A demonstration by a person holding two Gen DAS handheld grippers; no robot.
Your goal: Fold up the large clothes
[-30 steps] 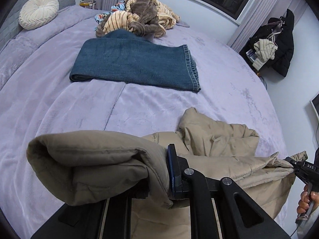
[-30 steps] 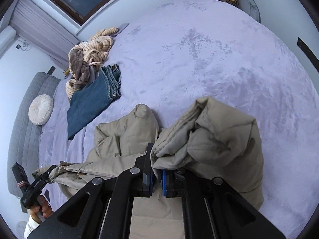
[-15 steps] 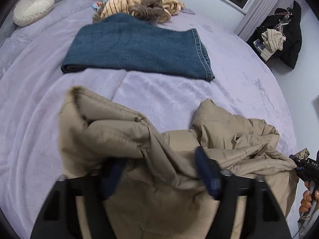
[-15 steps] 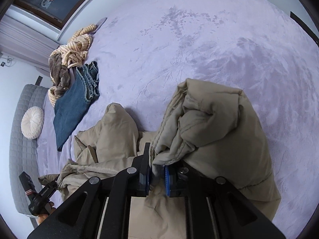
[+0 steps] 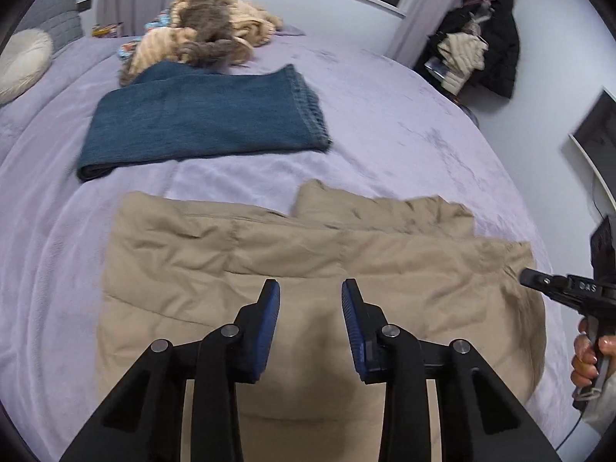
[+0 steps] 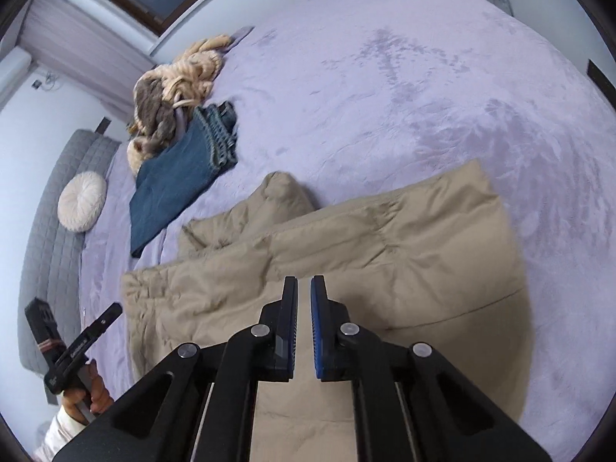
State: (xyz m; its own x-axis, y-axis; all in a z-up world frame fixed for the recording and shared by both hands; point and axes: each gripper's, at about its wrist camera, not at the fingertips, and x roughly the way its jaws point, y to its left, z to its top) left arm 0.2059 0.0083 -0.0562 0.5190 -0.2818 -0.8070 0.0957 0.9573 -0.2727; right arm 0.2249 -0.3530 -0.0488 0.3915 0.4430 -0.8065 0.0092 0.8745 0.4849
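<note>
a: where's the tan jacket (image 5: 308, 269)?
b: flat on the purple bed (image 5: 385, 123), near the jeans (image 5: 200, 127). left gripper (image 5: 311, 300) and right gripper (image 6: 304, 288) are closing, both empty.
a: handling?
b: probably puffy, light, slippery; pinch a hem corner.

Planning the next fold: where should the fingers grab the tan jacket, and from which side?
Probably the two near corners of the jacket, one per gripper, coming from the person's side of the bed. It lies flat, its far edge folded over and puffy, so the thin near hem should pinch more easily. Neither gripper holds cloth now; both are closing.
</note>
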